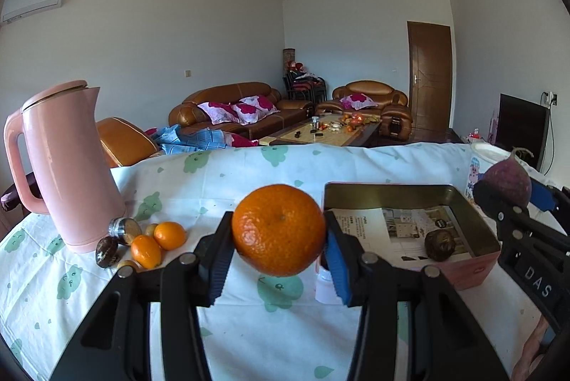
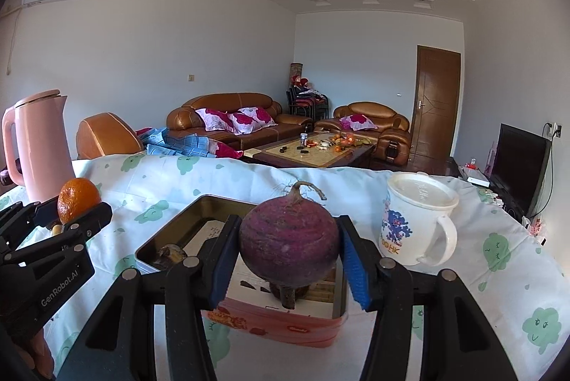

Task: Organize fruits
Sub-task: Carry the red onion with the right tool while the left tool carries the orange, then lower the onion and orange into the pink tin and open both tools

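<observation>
My left gripper is shut on a large orange mandarin and holds it above the cloth, left of the pink tin box. My right gripper is shut on a round purple root vegetable, held over the box. The box is lined with printed paper and holds one dark brown fruit. Small kumquats and a dark brown fruit lie by the kettle. The right gripper also shows in the left wrist view, and the left gripper in the right wrist view.
A pink kettle stands at the table's left. A small jar lies at its base. A white lidded mug stands right of the box. A white bottle sits just left of the box. The table's far edge drops to the living room.
</observation>
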A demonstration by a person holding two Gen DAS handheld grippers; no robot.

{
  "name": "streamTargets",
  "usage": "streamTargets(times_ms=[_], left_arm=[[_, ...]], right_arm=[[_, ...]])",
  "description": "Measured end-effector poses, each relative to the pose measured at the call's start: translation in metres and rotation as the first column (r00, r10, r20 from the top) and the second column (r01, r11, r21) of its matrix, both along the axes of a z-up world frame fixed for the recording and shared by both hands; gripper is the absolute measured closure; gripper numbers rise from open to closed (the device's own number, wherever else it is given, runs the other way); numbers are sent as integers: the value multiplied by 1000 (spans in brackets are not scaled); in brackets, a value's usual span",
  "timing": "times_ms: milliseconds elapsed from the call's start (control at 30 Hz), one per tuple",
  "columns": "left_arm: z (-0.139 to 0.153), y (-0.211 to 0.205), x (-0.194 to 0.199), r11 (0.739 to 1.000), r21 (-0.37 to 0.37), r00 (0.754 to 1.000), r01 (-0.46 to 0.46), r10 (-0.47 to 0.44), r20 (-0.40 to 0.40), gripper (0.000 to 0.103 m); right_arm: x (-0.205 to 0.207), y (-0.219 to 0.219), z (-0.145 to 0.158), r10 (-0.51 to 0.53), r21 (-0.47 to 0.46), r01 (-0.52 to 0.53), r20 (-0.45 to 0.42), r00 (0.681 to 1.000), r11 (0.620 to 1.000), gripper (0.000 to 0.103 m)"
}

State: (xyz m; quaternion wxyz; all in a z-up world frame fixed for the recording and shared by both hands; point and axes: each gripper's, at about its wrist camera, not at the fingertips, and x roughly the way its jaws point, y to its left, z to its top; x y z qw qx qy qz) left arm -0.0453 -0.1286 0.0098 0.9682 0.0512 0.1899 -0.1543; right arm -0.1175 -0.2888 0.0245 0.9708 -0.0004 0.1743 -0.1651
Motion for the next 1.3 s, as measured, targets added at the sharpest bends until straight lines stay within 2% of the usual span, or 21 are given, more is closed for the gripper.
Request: streamTargets(times_ms=[400,567,733,933,1033,1300], left_arm=[[1,-38,6,995,-17,995,95,-95,-17,54],[-2,-65,18,987,-42,985,154,-157,-67,54],[-7,-85,32,985,-35,980,168,-171,-104,54],[-15,-84,49,976,-68,962,209,-217,-165,54],[-17,-82,55,974,-96,955,206,-221,-199,54],[-27,-86,66,973,-92,933,213,-230,-277,54]], right_arm=[[-6,-64,5,-109,80,107,20,994,991,48],[5,-75,-1,-124,125,125,-14,992,984,48],[21,-71,-10,-87,128,93,-58,995,987,48],[56,-68,-23,-66,135,85,-140,988,987,48],[66,-71,-27,-43,168,70,-155,987,983,48],[82,-65,-34,38,189,5,-224,974,982,47]])
